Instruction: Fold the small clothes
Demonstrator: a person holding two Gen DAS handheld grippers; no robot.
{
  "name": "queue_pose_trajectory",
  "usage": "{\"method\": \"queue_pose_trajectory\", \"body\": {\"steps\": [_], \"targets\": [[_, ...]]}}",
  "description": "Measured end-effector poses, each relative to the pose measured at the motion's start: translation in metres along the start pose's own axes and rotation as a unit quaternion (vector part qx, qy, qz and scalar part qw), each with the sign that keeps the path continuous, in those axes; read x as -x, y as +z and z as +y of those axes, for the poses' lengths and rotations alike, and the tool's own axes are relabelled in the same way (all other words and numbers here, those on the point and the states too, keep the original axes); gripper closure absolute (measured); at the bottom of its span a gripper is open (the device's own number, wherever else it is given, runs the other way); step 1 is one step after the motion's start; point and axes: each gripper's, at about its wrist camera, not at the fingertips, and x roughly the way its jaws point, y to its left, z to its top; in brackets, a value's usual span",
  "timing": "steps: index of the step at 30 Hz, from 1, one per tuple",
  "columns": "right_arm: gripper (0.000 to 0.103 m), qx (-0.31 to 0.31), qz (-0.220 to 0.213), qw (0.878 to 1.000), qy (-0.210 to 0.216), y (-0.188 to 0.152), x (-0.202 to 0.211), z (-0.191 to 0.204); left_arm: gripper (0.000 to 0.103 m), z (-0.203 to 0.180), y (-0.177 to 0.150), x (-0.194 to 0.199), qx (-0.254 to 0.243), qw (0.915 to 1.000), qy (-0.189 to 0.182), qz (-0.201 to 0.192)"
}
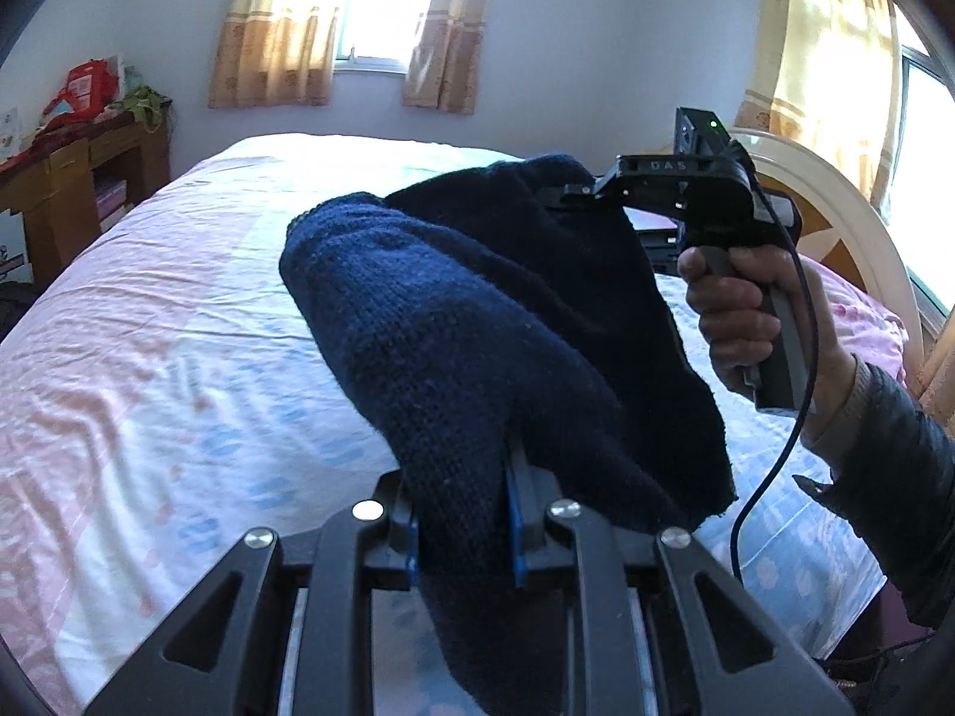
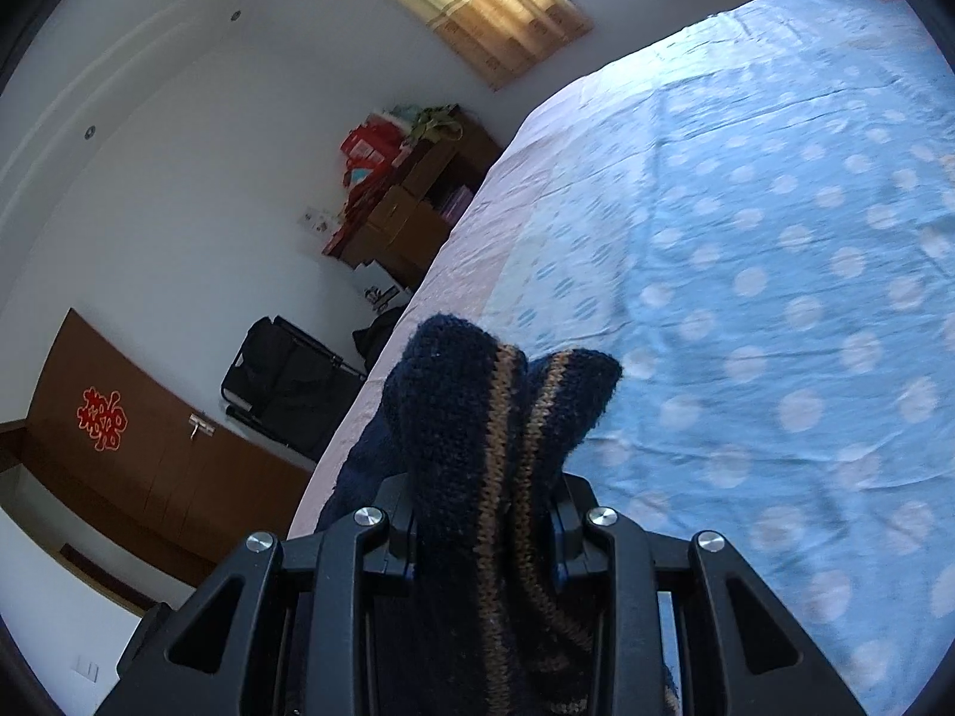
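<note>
A small dark navy knitted garment is held up above the bed between both grippers. My left gripper is shut on one bunched end of it; the cloth hides the fingertips. In the left wrist view the right gripper grips the far end, held by a hand at the right. In the right wrist view my right gripper is shut on a navy edge with tan stripes that sticks out past the jaws.
The bed has a pink and light blue dotted sheet. A pink pillow and white headboard lie at right. A wooden cabinet with clutter stands left of the bed. A black bag sits on the floor.
</note>
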Motion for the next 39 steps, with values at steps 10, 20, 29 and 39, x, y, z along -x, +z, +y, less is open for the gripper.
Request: {"method": "queue_pose_trajectory", "body": {"steps": [10, 20, 29, 39], "targets": [[0.072, 0.013, 0.031, 0.999, 0.011, -0.010, -0.046, 0.024, 0.081, 0.015, -0.018, 0.020, 0.021, 0.9996, 0.019, -0.003], [0.072, 0.023, 0.056, 0.998, 0.010, -0.018, -0.079, 0.040, 0.081, 0.027, -0.020, 0.029, 0.040, 0.9988, 0.029, -0.007], [0.072, 0.022, 0.081, 0.996, -0.016, -0.021, -0.116, 0.035, 0.081, 0.027, -0.039, 0.016, 0.066, 0.9970, 0.039, 0.013], [0.072, -0.008, 0.107, 0.992, -0.062, -0.031, -0.151, -0.008, 0.073, 0.028, -0.060, 0.000, 0.090, 0.9941, 0.044, 0.041]]}}
